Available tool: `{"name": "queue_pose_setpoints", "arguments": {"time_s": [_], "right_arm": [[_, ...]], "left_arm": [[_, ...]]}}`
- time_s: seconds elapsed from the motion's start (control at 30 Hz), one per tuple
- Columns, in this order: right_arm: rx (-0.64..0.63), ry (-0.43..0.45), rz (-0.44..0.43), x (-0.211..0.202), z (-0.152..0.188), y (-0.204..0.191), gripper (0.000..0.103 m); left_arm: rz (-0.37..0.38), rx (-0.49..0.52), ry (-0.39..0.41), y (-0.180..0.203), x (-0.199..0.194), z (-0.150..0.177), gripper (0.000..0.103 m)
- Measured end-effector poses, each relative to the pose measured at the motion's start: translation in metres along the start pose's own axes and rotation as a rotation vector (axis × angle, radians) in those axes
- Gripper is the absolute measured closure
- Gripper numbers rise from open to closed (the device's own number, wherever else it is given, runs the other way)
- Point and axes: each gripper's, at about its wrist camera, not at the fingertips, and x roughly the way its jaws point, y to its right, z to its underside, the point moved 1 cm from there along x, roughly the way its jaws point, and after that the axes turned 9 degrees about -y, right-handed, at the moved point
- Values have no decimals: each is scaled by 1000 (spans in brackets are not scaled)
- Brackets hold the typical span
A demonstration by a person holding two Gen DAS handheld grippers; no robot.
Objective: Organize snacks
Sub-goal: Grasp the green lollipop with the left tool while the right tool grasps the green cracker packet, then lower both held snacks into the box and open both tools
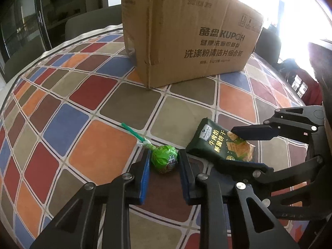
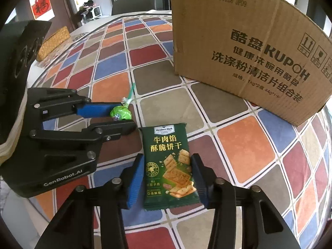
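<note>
While both grippers straddle their snacks at lower centre — left gripper [image 1: 164, 161] unclenched around the lollipop [image 1: 165, 159], right gripper [image 2: 168, 178] unclenched around the cracker packet [image 2: 169, 166] — squeezing squarely should precede lifting toward the cardboard box [image 2: 249, 51] at upper right.

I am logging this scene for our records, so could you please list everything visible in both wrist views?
Lollipop: one, green wrapper with green stick, on the tablecloth between the left gripper's fingers.
Cracker packet: one, dark green, flat on the tablecloth between the right gripper's fingers.
Cardboard box: one, brown, standing behind the snacks.
Tablecloth: one, checked red, blue, orange and brown, covering the table.
Woven box: one, tan, far left edge of the table.
Left gripper: one, black with blue pads, around the lollipop, gaps showing.
Right gripper: one, black with blue pads, around the packet.
</note>
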Motion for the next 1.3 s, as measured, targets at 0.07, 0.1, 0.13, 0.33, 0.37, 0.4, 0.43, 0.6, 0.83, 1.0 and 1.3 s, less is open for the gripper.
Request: {"name": "queue_pose_setpoints", "arguments": {"time_s": [0.07, 0.1, 0.13, 0.33, 0.37, 0.4, 0.43, 0.6, 0.83, 1.0, 1.3], "right_arm": [[7, 4, -10, 0, 1, 2, 59], [9, 6, -12, -1, 1, 2, 59], [10, 8, -15, -1, 2, 2, 60], [24, 24, -33, -5, 5, 5, 60], [27, 31, -35, -7, 6, 6, 60], [29, 37, -35, -9, 6, 7, 60], [30, 43, -34, -11, 6, 7, 60], [33, 75, -34, -24, 7, 9, 60], [35, 141, -24, -51, 5, 10, 60], [40, 200, -19, -75, 2, 14, 60], [52, 311, 2, -117, -2, 23, 60]], "left_arm": [[-1, -14, 4, 1, -2, 1, 77], [-2, -20, 6, 1, -3, 1, 77], [-5, -33, 7, 1, -4, 2, 77], [-23, -99, 32, 2, -17, 7, 77], [-25, -109, 34, 2, -19, 8, 77], [-29, -117, 38, 2, -21, 8, 77], [-30, -123, 46, 3, -24, 9, 77], [-47, -144, 74, 7, -39, 10, 77], [-85, -161, 126, 15, -67, 4, 77], [-89, -164, 170, 21, -86, -5, 77], [-101, -156, 252, 34, -121, -23, 77]]}}
